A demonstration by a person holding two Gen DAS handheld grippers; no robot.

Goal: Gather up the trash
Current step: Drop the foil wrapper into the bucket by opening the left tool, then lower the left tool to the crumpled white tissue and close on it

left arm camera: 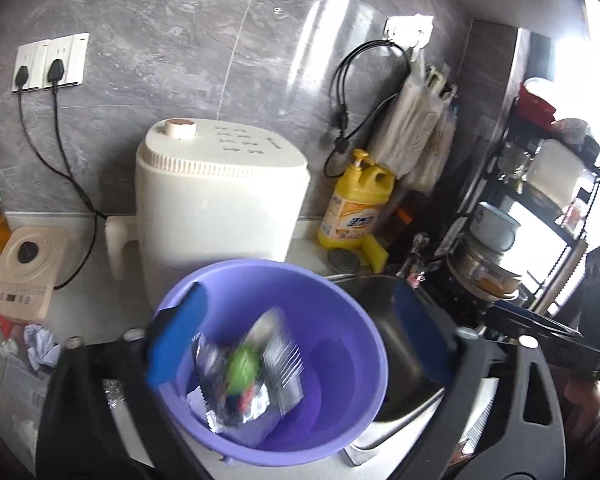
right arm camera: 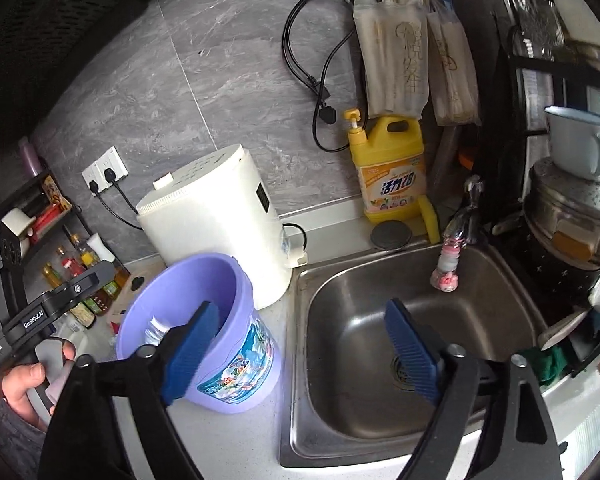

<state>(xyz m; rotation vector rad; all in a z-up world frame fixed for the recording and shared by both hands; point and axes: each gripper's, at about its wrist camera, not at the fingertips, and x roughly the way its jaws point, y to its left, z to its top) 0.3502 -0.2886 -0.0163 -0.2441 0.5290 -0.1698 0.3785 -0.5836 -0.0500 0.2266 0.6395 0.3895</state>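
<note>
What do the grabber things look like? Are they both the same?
Yes, they match. Each hand-held gripper, left and right, has two flat blue ribbed fingers on a black frame with silver bolts. The left one's black handle carries small white lettering.

Purple bucket [right arm camera: 204,320] — smooth plastic, slight sheen, with a glossy printed label on its near side. Inside it, crinkled foil wrappers [left arm camera: 244,372], shiny silver, blurred. Sink [right arm camera: 380,420] right of the bucket: brushed stainless steel, dull shine, some marks on the basin floor. Far wall [left arm camera: 180,60] — grey marble-look tile, polished, catching light. Cream appliance [left arm camera: 220,208] behind the bucket: matt plastic, ribbed around the lid rim. Yellow detergent bottle [right arm camera: 392,168]: glossy plastic, paper-like label. Gripper pads [right arm camera: 410,350]: blue, finely ribbed, rubbery and matt. Crumpled paper [left arm camera: 40,346] on the pale, smooth counter [right arm camera: 240,440], far left.
</note>
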